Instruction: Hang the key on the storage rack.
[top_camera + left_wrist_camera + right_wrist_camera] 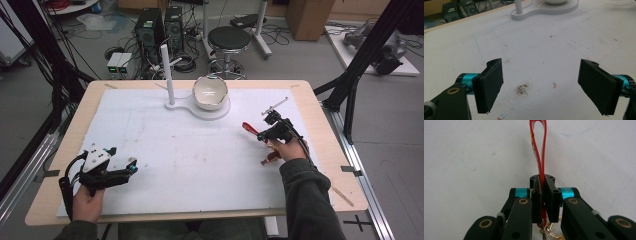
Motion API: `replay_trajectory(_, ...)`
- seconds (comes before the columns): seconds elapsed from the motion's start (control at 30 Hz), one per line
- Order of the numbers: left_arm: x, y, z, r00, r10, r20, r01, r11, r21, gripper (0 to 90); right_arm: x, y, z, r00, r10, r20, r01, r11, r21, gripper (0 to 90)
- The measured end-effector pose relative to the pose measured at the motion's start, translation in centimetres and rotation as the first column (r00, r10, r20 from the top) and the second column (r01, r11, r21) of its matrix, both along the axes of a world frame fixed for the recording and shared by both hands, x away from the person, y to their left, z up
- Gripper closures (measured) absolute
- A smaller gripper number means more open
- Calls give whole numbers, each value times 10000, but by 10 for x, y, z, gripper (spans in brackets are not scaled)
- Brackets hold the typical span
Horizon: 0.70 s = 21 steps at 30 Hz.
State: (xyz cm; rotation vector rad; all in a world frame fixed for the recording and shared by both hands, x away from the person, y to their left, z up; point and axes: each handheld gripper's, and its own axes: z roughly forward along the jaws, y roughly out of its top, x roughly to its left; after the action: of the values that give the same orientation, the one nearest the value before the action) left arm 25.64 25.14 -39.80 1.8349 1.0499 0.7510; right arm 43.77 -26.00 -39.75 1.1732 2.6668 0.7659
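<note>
Beyond right tongs point(259, 134) clamping red strap point(539, 150): bowl point(210, 92), post point(166, 75)

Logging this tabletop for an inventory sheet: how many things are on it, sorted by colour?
White: 2, a white ceramic bowl and the white flat stand with an upright post under it.
Red: 1, a red looped strap with gold ring, clamped in the right tongs.
Total: 3.

A glossy red plastic strap point(539, 150) with a gold-coloured metal ring point(552, 231) is pinched between matt black pads point(551, 195) at the frame's lower centre. The white table cover point(165, 150) looks matt and scuffed, edged by pale wood point(60, 150); the bowl point(210, 92), upper centre, shines smooth.
</note>
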Motion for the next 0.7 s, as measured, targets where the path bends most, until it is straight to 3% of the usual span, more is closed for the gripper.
replay_trajectory(0.17,0,-1,0,10000,0,-19,0,10000,-32,207,-4,-2,6,9997,98,222,-104,9996,263,853)
replay_trajectory(0.37,0,0,0,10000,5,-22,-5,10000,9,207,-11,-6,16,9984,129,543,-178,9957,913,853)
replay_trajectory(0.7,0,-1,0,10000,-3,-20,3,10000,13,207,-19,-10,28,9958,153,908,-279,9898,1397,855)
